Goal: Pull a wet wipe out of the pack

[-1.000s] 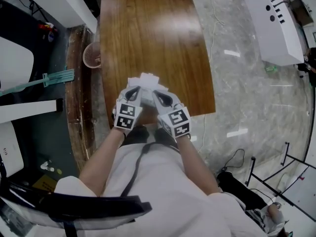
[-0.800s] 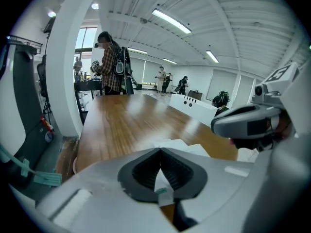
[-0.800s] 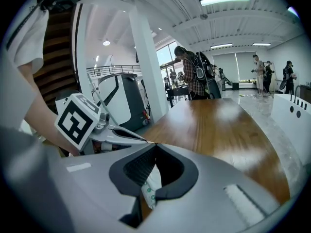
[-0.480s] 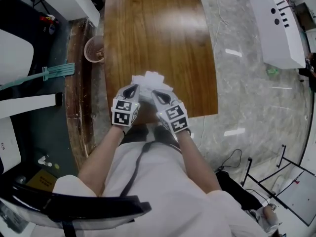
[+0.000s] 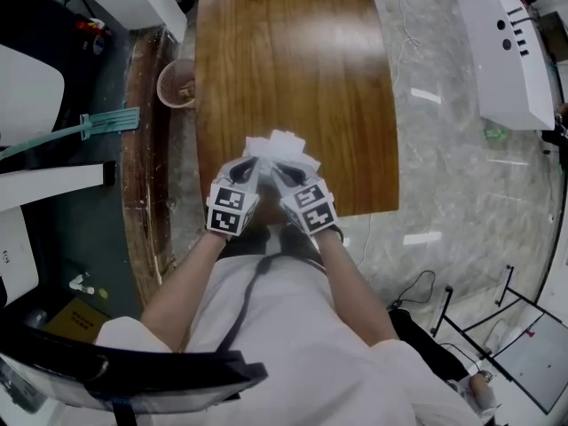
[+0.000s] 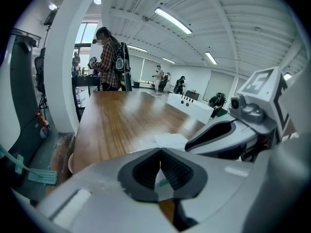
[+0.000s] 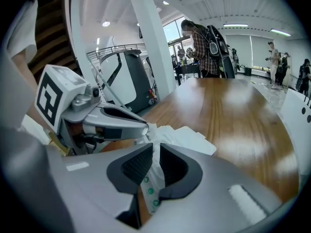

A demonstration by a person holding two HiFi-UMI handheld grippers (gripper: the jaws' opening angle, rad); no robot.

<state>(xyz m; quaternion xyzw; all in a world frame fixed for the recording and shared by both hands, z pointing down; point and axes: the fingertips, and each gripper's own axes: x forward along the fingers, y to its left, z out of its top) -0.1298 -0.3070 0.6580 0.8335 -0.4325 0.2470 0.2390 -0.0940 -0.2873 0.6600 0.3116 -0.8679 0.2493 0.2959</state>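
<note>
Wipe pack point(image 7: 150, 181), white film with green dots, is pinched between the right gripper point(image 7: 156, 154) pads. White sheets point(image 7: 189, 137) bunch just past the tips. Left gripper point(image 6: 160, 154) pads are pressed together on a thin white edge, probably the same pack. Grip looks set. Next: anchor one side and pull a sheet straight out.

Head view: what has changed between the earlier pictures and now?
The left gripper and the right gripper drew slightly closer together. Both pairs of jaws stay shut on the white wipe pack, above the near edge of the table.
</note>
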